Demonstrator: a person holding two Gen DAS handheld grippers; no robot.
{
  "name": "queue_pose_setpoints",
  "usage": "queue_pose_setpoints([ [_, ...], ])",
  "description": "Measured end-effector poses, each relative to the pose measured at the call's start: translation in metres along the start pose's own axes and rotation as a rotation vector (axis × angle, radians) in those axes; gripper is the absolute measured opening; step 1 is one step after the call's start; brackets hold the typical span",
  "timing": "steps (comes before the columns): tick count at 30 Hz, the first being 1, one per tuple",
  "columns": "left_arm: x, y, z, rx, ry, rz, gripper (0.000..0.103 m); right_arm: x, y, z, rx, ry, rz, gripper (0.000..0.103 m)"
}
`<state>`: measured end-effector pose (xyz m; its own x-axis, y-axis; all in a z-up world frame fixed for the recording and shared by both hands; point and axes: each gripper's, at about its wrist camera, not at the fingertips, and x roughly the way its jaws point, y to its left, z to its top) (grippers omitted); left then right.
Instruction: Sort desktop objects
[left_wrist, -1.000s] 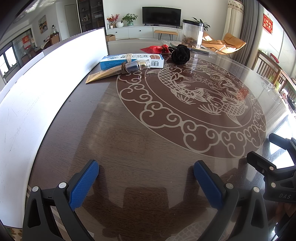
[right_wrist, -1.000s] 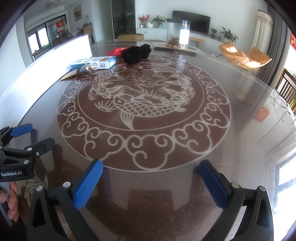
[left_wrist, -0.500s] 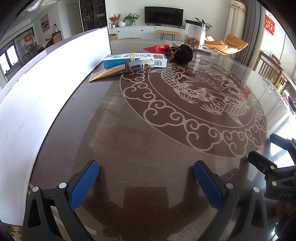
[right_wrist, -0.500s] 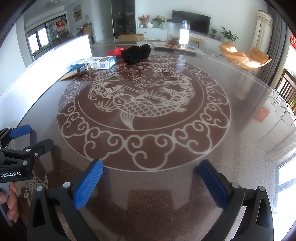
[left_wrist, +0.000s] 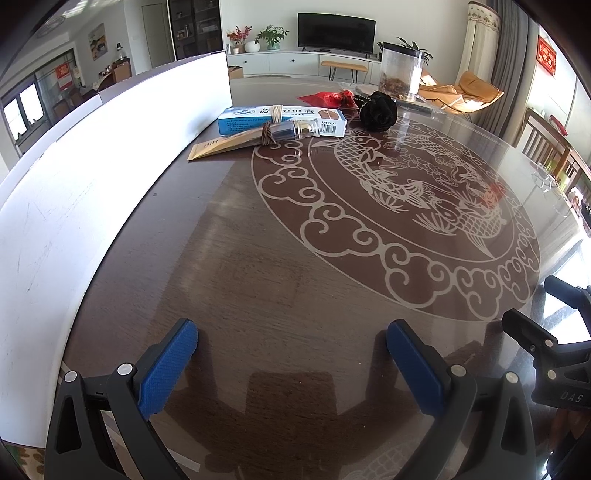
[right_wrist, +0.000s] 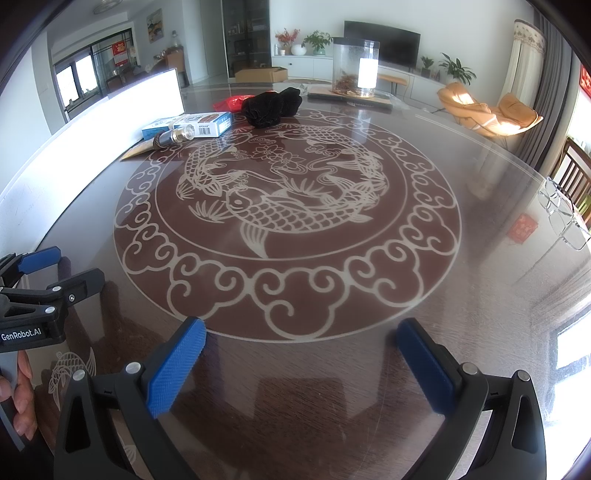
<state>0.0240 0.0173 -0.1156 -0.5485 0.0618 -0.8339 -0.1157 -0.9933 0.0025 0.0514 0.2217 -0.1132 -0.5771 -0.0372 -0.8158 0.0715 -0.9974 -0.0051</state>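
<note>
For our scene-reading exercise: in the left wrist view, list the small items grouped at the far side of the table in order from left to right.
Tan paper sleeve → small glass bottle → black fabric bundle → clear plastic jar. The blue-and-white box and the red item overlap their neighbours, so they are left out.

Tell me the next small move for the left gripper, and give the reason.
Probably carry the left gripper forward over the bare dark tabletop toward the small glass bottle lying against the blue-and-white carton. Both it and the right gripper are open and empty, and all the objects sit clustered at the far edge.
</note>
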Motion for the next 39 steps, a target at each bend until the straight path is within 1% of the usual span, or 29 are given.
queue_pose_setpoints([
  [4,0.001,0.0,0.003,0.006,0.008,0.002,0.103,0.0,0.0,0.0,0.0,0.0,0.0,0.103],
  [6,0.004,-0.001,0.014,0.043,0.0,0.017,0.103,0.0,0.0,0.0,0.0,0.0,0.0,0.103],
  [9,0.007,-0.007,0.048,0.151,-0.057,0.011,0.103,0.0,0.0,0.0,0.0,0.0,0.0,0.103],
  [11,0.011,-0.009,0.077,0.219,-0.106,0.029,0.103,0.0,0.0,0.0,0.001,0.0,-0.001,0.103],
  [14,0.024,-0.006,0.121,0.263,-0.16,0.055,0.103,0.0,0.0,0.0,0.001,0.0,-0.001,0.103],
  [15,0.031,-0.003,0.135,0.264,-0.165,0.045,0.103,0.0,0.0,0.0,0.001,0.0,-0.001,0.103],
  [17,0.049,0.003,0.156,0.248,-0.143,0.012,0.103,0.0,0.0,0.0,0.001,0.0,-0.001,0.103],
  [19,0.069,0.008,0.169,0.233,-0.113,-0.007,0.103,0.0,0.0,0.0,0.001,0.0,-0.001,0.103],
  [22,0.094,0.012,0.175,0.233,-0.07,-0.024,0.103,0.0,0.0,0.0,0.001,0.0,-0.001,0.103],
  [24,0.107,0.012,0.17,0.246,-0.018,-0.034,0.103,0.0,0.0,0.0,0.001,0.0,-0.001,0.103],
  [25,0.104,0.016,0.168,0.23,-0.034,-0.06,0.103,0.0,0.0,0.0,0.001,0.0,-0.001,0.103],
  [26,0.103,0.016,0.164,0.239,-0.017,-0.075,0.103,0.0,0.0,0.0,0.001,0.0,-0.001,0.103],
  [29,0.09,0.007,0.145,0.318,0.023,-0.115,0.103,0.0,0.0,0.0,0.002,0.0,-0.001,0.103],
  [30,0.086,0.004,0.14,0.343,0.016,-0.108,0.103,0.0,0.0,0.0,0.002,0.0,-0.001,0.103],
  [32,0.082,-0.001,0.136,0.382,-0.019,-0.06,0.103,0.0,0.0,0.0,0.002,0.0,-0.002,0.103],
  [33,0.082,0.0,0.137,0.386,-0.03,-0.066,0.103,0.0,0.0,0.0,0.002,0.0,-0.002,0.103],
  [35,0.088,0.007,0.143,0.34,-0.014,-0.104,0.103,0.0,0.0,0.0,0.002,0.0,-0.002,0.103],
  [37,0.098,0.02,0.151,0.24,0.032,-0.166,0.103,0.0,0.0,0.0,0.002,0.0,-0.002,0.103],
  [38,0.099,0.022,0.152,0.226,0.022,-0.14,0.103,0.0,0.0,0.0,0.002,0.0,-0.002,0.103],
  [39,0.098,0.024,0.15,0.208,0.019,-0.137,0.103,0.0,0.0,0.0,0.002,0.0,-0.002,0.103],
])
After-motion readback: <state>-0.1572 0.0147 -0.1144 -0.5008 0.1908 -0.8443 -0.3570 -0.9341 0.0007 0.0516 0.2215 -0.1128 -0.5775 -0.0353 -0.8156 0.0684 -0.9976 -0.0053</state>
